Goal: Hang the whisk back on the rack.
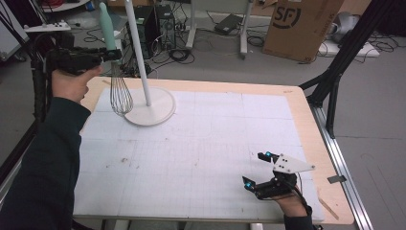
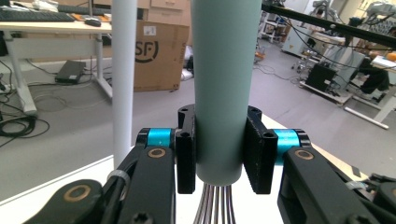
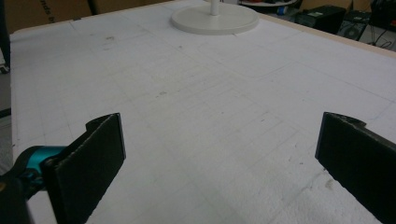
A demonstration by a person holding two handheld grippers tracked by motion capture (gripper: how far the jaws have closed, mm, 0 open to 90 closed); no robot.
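Beside the stand (image 1: 149, 103), left tongs (image 1: 114, 54) pinch the whisk (image 1: 119, 93); right tongs (image 1: 258, 168) spread.

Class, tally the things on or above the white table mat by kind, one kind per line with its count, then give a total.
Whisk: 1
White pole stand: 1
Hand-held tools: 2, left tool, right tool
Total: 4

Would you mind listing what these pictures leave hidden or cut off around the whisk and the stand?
- Whisk: in the left gripper view the frame's edges cut off its handle top and wires.
- Stand: the high view's top edge cuts off its pole top.
- Left gripper: in the high view its jaws are too small to read.
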